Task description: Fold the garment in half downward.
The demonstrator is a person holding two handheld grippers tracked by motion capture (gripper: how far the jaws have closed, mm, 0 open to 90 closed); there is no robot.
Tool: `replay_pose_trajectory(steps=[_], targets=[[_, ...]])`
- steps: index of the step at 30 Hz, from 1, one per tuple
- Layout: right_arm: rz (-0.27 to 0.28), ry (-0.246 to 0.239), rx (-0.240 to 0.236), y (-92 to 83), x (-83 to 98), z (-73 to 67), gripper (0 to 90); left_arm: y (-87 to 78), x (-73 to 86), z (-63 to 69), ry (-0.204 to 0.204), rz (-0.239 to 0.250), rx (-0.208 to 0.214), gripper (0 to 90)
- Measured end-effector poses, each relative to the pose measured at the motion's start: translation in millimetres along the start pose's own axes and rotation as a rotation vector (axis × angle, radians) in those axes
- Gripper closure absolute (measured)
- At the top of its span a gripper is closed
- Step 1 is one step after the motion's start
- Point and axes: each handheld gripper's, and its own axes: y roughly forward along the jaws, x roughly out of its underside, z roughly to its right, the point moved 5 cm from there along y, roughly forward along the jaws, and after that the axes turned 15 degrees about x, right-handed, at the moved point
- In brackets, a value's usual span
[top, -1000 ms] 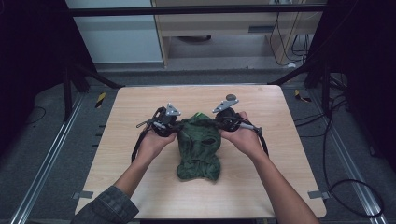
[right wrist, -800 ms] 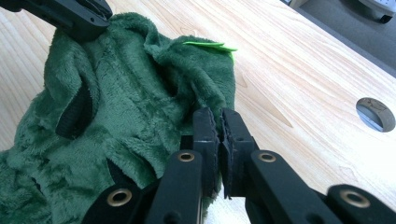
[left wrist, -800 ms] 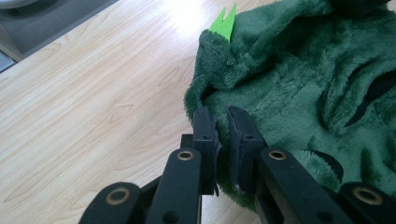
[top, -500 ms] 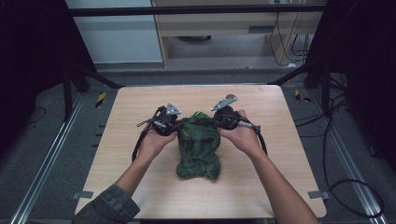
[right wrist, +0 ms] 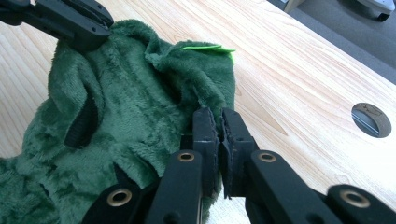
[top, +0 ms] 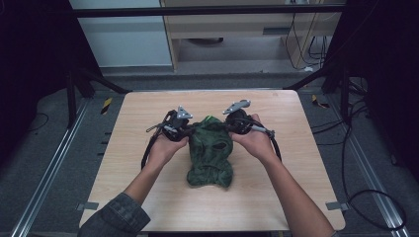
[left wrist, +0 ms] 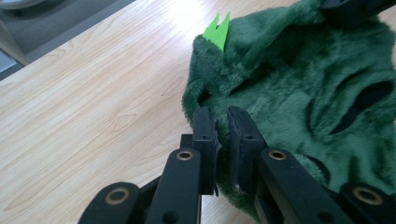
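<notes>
**Green plush garment pinched at both sides**

A green plush garment (top: 210, 153) lies at the middle of the wooden surface (top: 123, 123), its far end pinched at either side. The left gripper (left wrist: 222, 122) is clamped on the left edge, the right gripper (right wrist: 217, 122) on the right edge, near a bright green tag (left wrist: 217, 30). The step is judged to be a two-sided grasp; next, an even lift or spreading apart is called for. What kind of garment it is cannot be made out, and its underside is hidden. A round hole (right wrist: 371, 119) is cut in the surface.
</notes>
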Motion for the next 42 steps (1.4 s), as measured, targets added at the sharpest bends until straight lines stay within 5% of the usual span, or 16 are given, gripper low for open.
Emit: replay_pose_trajectory(steps=[26,42], targets=[[0.046,-0.03,-0.019,-19.7,25.7,-20.2,86.1,-6.9,26.2,18.7,0.053,0.02,-0.004,82.0],[0.076,-0.045,-0.04,-36.8,46.3,-36.2,86.1,-10.4,42.3,41.4,0.083,0.042,0.016,82.0]])
